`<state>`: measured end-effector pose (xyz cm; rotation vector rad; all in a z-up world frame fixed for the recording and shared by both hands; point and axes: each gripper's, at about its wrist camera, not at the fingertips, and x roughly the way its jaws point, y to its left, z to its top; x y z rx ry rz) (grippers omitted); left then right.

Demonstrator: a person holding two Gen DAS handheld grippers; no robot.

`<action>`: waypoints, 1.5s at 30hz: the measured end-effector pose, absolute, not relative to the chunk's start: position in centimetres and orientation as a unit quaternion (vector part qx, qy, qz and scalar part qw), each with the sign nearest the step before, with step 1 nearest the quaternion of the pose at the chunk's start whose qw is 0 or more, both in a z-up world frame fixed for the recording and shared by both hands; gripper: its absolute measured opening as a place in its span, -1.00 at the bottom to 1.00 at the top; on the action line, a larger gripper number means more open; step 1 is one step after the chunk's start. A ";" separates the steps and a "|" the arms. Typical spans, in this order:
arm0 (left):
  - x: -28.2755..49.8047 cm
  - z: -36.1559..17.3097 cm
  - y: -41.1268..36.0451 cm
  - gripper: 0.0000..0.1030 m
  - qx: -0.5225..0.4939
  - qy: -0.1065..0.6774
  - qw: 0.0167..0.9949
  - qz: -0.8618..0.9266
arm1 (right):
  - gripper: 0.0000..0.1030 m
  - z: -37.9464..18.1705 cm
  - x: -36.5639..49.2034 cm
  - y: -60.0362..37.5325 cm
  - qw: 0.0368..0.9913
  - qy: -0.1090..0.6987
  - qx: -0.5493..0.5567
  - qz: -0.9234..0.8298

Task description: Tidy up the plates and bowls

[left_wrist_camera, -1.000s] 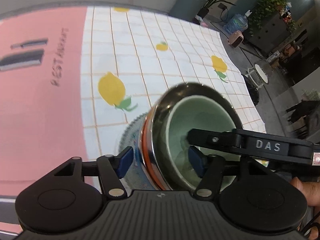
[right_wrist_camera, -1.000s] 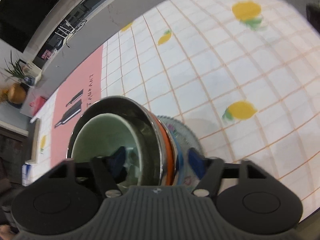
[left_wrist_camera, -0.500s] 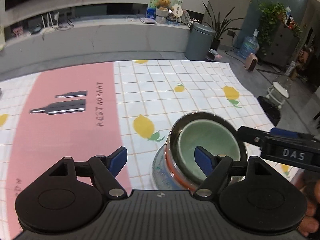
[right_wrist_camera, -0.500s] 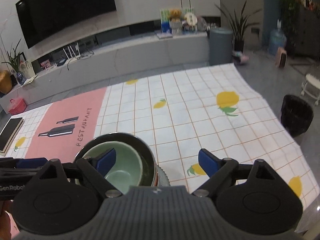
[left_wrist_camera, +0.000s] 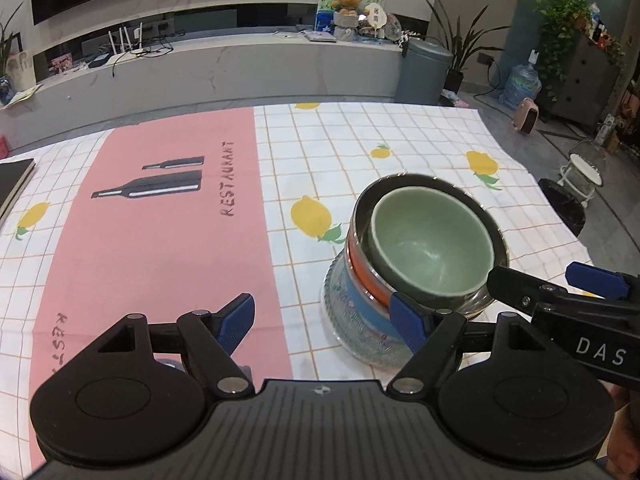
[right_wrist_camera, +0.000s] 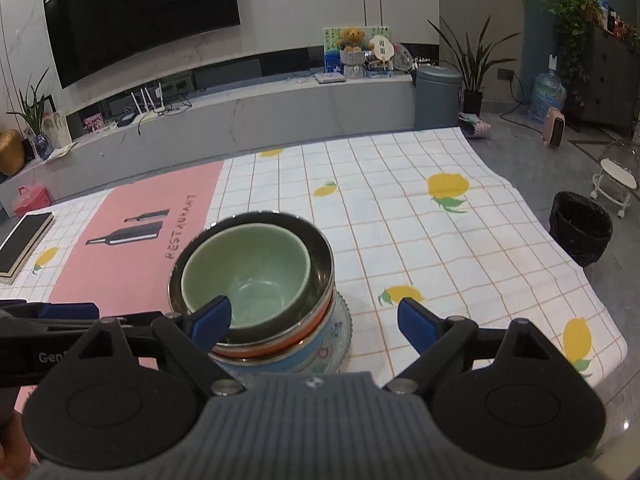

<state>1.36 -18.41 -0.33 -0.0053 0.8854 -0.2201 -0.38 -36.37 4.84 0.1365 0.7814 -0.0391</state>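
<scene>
Left wrist view: one stack of dishes stands on the counter, which is covered by a checked lemon-print cloth with a pink panel. Counted from the top, it has one pale green bowl, one steel bowl, one orange-rimmed dish, one blue bowl and one glass plate at the bottom. The left tool hangs wide open and empty; one blue pad overlaps the stack's near side in the picture, and whether it touches cannot be told. The right tool enters from the right edge.

Right wrist view: the same single stack, with the green bowl nested in the steel bowl, sits near the counter's front edge. The right tool is open, gripping nothing. One book lies at the far left.

A second ago each tool had one pad inside the bowls, straddling the stack's wall; both tools' jaws have since been opening and have drawn back, and nothing is between them.
</scene>
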 end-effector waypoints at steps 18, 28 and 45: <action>1.0 -0.5 -18.4 0.74 0.004 0.430 0.897 -0.102 | 0.72 4.7 -0.6 -36.3 0.921 0.383 0.068 -0.022; 1.1 -0.5 -18.4 0.74 0.004 0.432 0.896 -0.100 | 0.72 4.7 -0.6 -36.3 0.921 0.383 0.067 -0.022; 1.1 -0.5 -18.3 0.74 0.005 0.434 0.896 -0.096 | 0.73 4.4 -0.6 -36.2 0.919 0.388 0.065 -0.023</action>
